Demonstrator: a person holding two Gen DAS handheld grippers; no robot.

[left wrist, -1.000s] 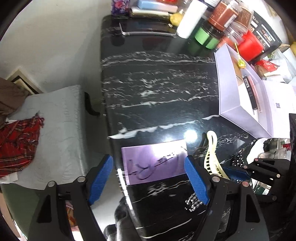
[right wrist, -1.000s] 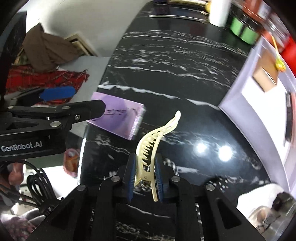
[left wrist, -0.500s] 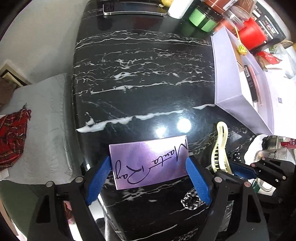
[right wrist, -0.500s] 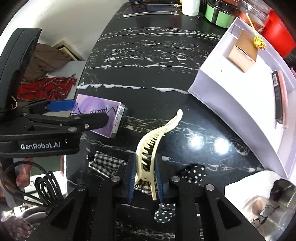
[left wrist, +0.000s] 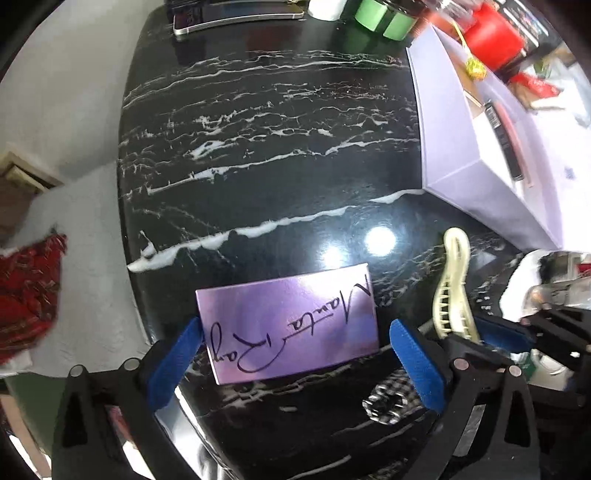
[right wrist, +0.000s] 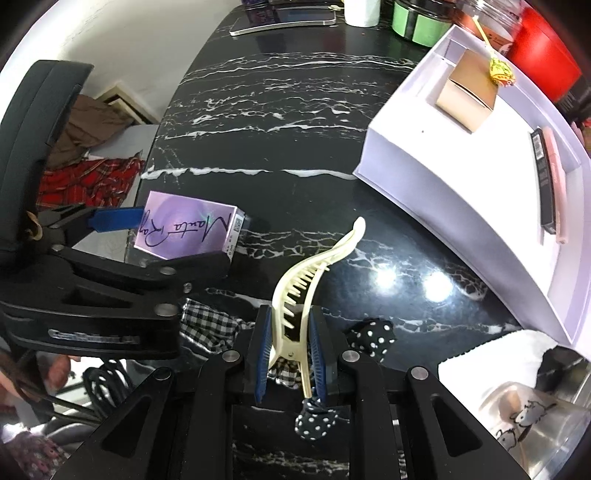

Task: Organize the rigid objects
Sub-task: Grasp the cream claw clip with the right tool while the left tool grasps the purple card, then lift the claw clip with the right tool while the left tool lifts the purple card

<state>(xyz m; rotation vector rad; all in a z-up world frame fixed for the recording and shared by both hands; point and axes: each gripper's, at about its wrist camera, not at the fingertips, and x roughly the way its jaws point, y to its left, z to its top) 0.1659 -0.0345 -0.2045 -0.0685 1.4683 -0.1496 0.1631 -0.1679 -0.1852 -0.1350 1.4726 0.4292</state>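
Note:
A purple box with black script (left wrist: 290,323) lies on the black marble table near its left front edge; it also shows in the right wrist view (right wrist: 186,229). My left gripper (left wrist: 295,363) is open, its blue pads on either side of the box's near end, the left pad touching or nearly so. My right gripper (right wrist: 289,350) is shut on a cream hair claw clip (right wrist: 310,275), held above the table; the clip also shows in the left wrist view (left wrist: 452,288).
A white open tray (right wrist: 436,192) at right holds a brown box (right wrist: 467,90), a lollipop and slim dark and pink items. Checked and polka-dot fabric pieces (right wrist: 371,338) lie at the table front. A phone (left wrist: 236,18), green jars and a red container stand at the back.
My left gripper has come forward and down over the purple box, so the box now sits between its pads. My right gripper still holds the clip and the tray has come closer.

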